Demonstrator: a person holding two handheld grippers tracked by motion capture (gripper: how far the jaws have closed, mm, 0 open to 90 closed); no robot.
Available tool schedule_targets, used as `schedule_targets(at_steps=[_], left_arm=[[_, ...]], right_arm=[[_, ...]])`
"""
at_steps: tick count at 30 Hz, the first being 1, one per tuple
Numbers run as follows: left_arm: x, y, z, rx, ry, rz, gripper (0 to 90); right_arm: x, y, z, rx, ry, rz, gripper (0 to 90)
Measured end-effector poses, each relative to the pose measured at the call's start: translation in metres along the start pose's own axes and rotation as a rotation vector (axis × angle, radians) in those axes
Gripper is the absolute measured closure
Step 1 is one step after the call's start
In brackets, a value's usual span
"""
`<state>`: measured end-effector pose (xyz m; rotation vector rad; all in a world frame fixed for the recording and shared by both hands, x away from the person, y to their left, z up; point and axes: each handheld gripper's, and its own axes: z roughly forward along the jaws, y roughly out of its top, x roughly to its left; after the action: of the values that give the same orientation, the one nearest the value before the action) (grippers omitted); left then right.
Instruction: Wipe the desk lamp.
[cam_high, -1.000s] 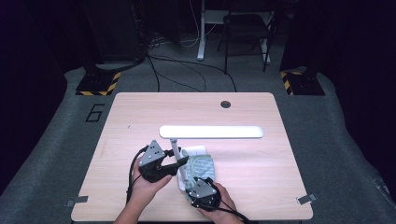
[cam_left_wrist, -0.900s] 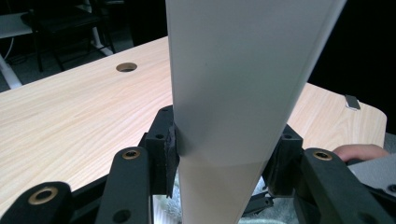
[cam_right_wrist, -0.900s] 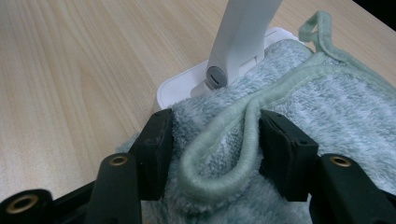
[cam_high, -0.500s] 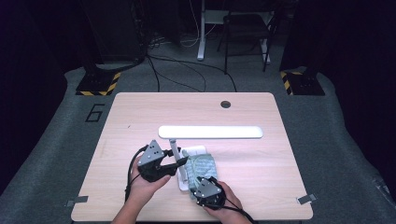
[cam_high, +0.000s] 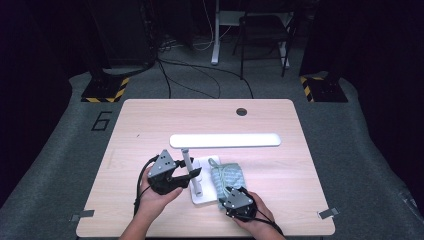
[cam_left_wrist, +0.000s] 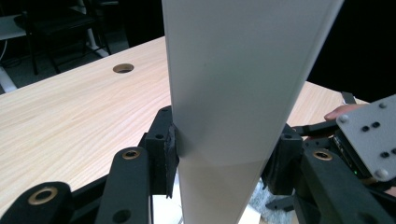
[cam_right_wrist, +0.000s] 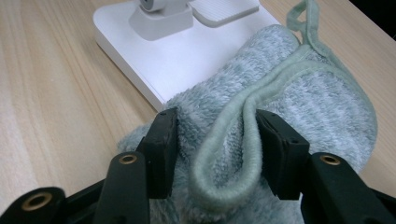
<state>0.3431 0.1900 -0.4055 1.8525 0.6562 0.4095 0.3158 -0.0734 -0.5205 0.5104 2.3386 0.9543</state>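
A white desk lamp stands on the table with its light bar (cam_high: 225, 140) lit above its flat base (cam_high: 202, 197). My left gripper (cam_high: 192, 175) is shut on the lamp's flat white stem (cam_left_wrist: 224, 93), with both pads pressed against its sides. A fluffy pale green cloth (cam_high: 227, 175) lies bunched against the right side of the base (cam_right_wrist: 154, 60). My right gripper (cam_high: 231, 192) is at the cloth's near end. Its jaws have just been closing and now press on a raised fold with a corded hem (cam_right_wrist: 243, 121).
The wooden table (cam_high: 150, 120) has a round cable hole (cam_high: 242, 111) at the back. Tape tabs mark its front corners. Beyond it on the floor are a chair, cables and striped stands. The right hand's gripper plate (cam_left_wrist: 369, 135) sits close beside the lamp stem.
My right gripper has slid to the right along the front of the table and onto the cloth's near end. The left gripper and the lamp have not moved.
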Motion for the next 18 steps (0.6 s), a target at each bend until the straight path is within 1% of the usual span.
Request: schedule_targets(at_steps=[2, 3, 4, 5, 6, 7, 8, 9, 10, 11, 13, 15, 18], left_arm=[[0.0, 0.0, 0.0, -0.006, 0.006, -0.002, 54.4], [0.0, 0.0, 0.0, -0.006, 0.007, -0.002, 54.4], [0.0, 0.0, 0.0, -0.006, 0.007, -0.002, 54.4], [0.0, 0.0, 0.0, -0.006, 0.006, -0.002, 54.4], [0.0, 0.0, 0.0, -0.006, 0.004, -0.001, 54.3], [0.0, 0.0, 0.001, -0.007, 0.003, -0.002, 54.4], [0.0, 0.0, 0.001, -0.007, 0.0, -0.003, 54.4], [0.0, 0.0, 0.001, -0.008, -0.005, -0.002, 54.4], [0.0, 0.0, 0.001, -0.008, -0.002, -0.002, 54.4], [0.0, 0.0, 0.001, -0.009, -0.003, -0.002, 54.3], [0.0, 0.0, 0.002, -0.01, -0.001, -0.003, 54.3], [0.0, 0.0, 0.002, -0.01, -0.001, -0.004, 54.3], [0.001, 0.0, 0.002, -0.012, 0.001, -0.002, 54.3]], right_arm=[[-0.002, -0.002, -0.002, 0.013, 0.005, -0.012, 51.4], [-0.004, -0.003, -0.002, 0.009, -0.005, -0.011, 51.7], [-0.005, -0.004, -0.003, 0.016, -0.001, -0.011, 52.0], [-0.006, -0.005, -0.003, 0.016, -0.01, 0.002, 52.3], [-0.008, -0.006, -0.004, 0.019, -0.013, -0.006, 52.8], [-0.009, -0.008, -0.006, 0.023, -0.022, 0.006, 53.3], [-0.01, -0.009, -0.006, 0.022, -0.03, 0.007, 53.4], [-0.012, -0.01, -0.007, 0.029, -0.019, 0.001, 53.3], [-0.012, -0.011, -0.007, 0.025, -0.02, 0.011, 53.3], [-0.013, -0.011, -0.007, 0.024, -0.019, 0.006, 53.3], [-0.011, -0.01, -0.006, 0.023, -0.027, -0.008, 53.9], [-0.007, -0.008, -0.006, 0.022, -0.052, -0.034, 55.5], [-0.002, -0.006, -0.006, 0.029, -0.067, -0.047, 59.3]])
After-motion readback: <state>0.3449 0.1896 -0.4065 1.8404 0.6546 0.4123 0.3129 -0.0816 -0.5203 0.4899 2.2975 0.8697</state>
